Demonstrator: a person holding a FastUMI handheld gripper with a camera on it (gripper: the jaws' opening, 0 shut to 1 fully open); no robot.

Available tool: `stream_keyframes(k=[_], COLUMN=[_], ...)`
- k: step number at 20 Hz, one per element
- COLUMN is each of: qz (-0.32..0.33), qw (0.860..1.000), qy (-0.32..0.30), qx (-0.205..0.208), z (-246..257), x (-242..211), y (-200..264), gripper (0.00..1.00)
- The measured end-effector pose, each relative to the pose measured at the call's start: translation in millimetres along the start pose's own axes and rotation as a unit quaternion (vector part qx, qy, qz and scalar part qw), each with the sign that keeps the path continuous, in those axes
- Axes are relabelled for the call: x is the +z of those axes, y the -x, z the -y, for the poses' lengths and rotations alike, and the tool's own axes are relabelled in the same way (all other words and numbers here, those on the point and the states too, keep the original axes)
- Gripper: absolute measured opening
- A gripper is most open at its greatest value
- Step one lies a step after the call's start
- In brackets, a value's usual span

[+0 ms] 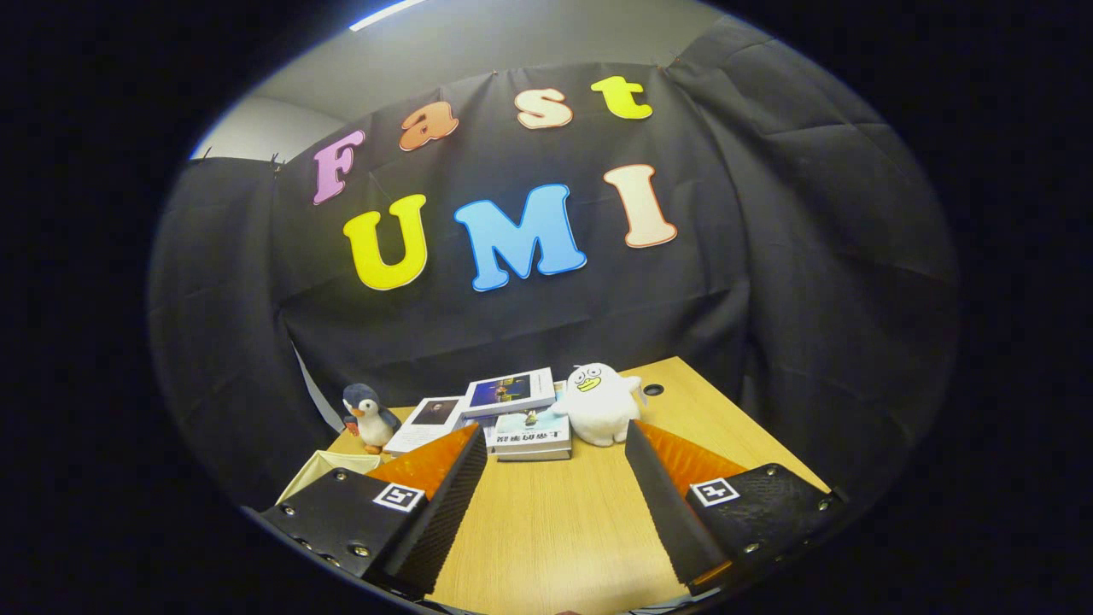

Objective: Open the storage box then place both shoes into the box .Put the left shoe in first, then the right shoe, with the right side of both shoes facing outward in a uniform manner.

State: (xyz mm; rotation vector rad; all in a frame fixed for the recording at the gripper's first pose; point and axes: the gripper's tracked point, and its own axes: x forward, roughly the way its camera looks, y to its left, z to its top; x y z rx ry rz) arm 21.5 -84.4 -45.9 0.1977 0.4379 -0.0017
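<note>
I saw the wooden bench [555, 530] stretching ahead to the black cloth wall. My claw [555, 444] hung over it with its fingers spread wide apart, nothing between them. Beyond the fingertips lay a pile of books [512, 410], with a white plush duck [600, 401] just beside it. A small penguin toy [367, 418] stood at the other end of the books. I could not make out the storage box or the shoes.

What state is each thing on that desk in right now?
gripper: fingers open, nothing between them
penguin toy: upright, beyond the fingers
white plush: upright beside the books
books: closed, stacked and overlapping
table: bare between the fingers
</note>
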Motion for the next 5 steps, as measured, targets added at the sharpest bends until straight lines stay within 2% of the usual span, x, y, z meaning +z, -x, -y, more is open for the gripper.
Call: stream_keyframes(k=[5], qz=[0.008], qw=[1.0], qy=[0.016], qx=[-0.003], z=[4.1], x=[7.6], y=[5.3], gripper=[0.98])
